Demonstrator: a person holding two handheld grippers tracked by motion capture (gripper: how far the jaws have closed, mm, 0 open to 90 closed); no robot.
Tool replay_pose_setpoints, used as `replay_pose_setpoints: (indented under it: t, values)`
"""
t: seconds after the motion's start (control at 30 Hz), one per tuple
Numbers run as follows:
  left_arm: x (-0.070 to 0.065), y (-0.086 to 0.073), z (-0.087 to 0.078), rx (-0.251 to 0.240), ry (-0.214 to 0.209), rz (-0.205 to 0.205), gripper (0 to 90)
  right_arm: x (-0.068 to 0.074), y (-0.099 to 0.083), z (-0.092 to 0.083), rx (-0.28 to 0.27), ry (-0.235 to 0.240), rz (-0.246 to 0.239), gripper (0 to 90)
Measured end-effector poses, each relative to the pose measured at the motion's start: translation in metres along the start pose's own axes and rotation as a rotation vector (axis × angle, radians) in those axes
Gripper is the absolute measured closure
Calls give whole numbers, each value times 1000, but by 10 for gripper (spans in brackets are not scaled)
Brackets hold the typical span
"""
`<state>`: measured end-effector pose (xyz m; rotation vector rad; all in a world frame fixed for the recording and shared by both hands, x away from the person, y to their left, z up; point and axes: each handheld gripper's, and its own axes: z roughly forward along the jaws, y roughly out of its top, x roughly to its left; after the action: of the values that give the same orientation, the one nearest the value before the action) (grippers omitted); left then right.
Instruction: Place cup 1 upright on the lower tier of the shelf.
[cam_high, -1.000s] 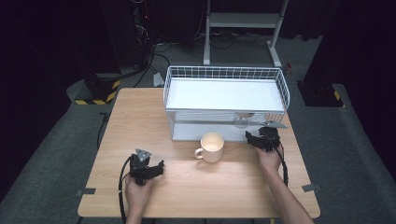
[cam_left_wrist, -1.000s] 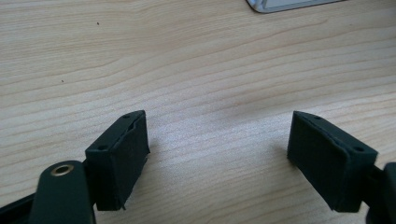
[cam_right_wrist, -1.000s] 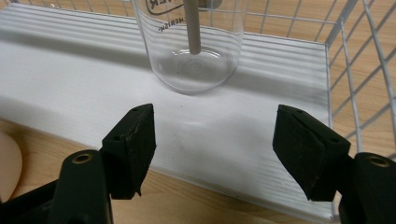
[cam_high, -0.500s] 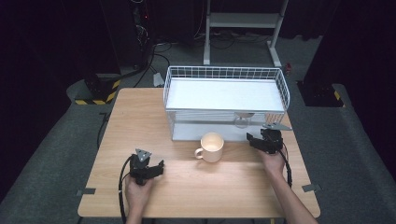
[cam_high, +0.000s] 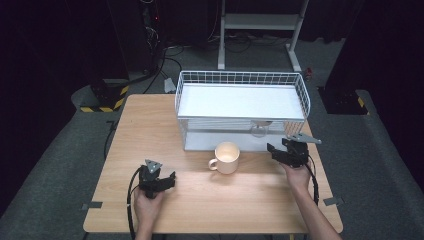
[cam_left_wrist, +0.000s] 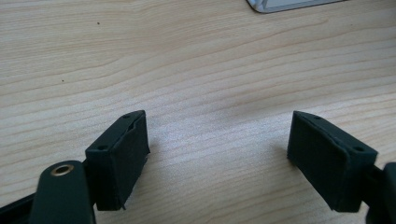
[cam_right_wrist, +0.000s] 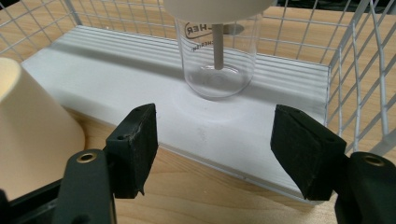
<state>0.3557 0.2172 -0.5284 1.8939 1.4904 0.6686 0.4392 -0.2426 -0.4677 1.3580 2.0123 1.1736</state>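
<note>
Glass jar (cam_right_wrist: 216, 56) top cut off; mug (cam_right_wrist: 32, 135) partly out of frame.

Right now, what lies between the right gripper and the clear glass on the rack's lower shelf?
Nothing blocks it. In the right gripper view, the open right gripper faces the glass across bare white shelf. The mug sits off to the side.

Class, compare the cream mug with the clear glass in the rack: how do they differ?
The mug is opaque cream; the glass is transparent with printed lettering. The mug stands on the bare table; the glass stands on the white shelf inside the wire rack. Both stand upright.
</note>
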Motion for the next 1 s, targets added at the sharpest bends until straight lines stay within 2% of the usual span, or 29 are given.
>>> replay_pose_setpoints:
  t: [0.07, 0.27, 0.4, 1.0]
  values:
    - [0, 0, 0, 0, 0, 0, 208, 0, 1, -2, -5, 1, -13, 321]
    - [0, 0, 0, 0, 0, 0, 208, 0, 0, -10, -19, 14, -6, 322]
    - [0, 0, 0, -1, 0, 0, 208, 0, -3, -16, -27, 29, -24, 323]
    - [0, 0, 0, -1, 1, 1, 210, -5, -9, -34, -61, 57, -7, 329]
